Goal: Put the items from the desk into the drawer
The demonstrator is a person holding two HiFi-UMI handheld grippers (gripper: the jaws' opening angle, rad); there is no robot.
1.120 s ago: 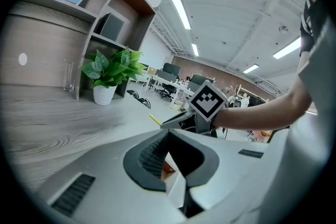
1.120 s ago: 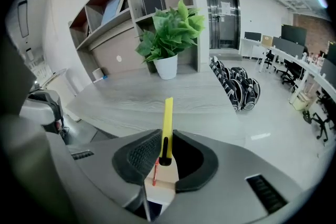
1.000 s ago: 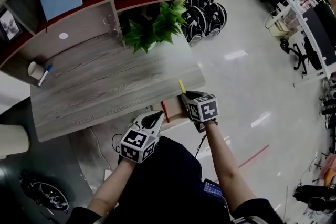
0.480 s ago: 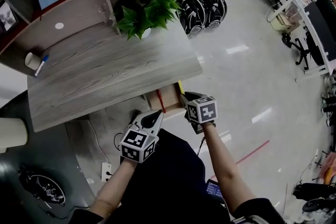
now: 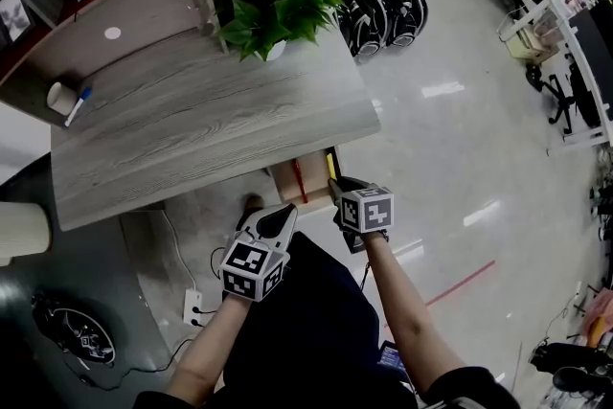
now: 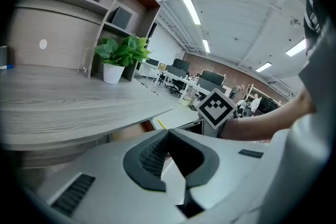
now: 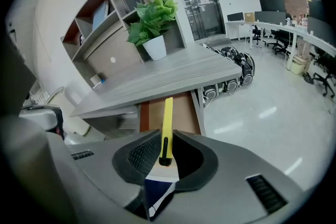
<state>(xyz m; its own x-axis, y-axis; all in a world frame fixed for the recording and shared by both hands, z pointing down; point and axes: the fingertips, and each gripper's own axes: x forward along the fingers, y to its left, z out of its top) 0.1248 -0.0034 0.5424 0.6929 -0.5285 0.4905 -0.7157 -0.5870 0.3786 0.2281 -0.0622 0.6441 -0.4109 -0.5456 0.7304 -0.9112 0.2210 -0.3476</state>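
The grey wood-grain desk (image 5: 211,129) carried a potted plant (image 5: 278,14) at its back right corner, and a white cup (image 5: 61,98) with a blue-capped marker (image 5: 79,106) against it at far left.

Left gripper (image 5: 281,214) jaws together; right gripper (image 5: 336,191) clamped on yellow knife (image 7: 167,118); forearms forward.

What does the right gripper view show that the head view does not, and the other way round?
Only the right gripper view: the right gripper with its jaws closed on the yellow cutter, whose black slider sits between the pads. Only the head view: a red stick lying in the drawer. Both: the grey desk, the potted plant and the open drawer.
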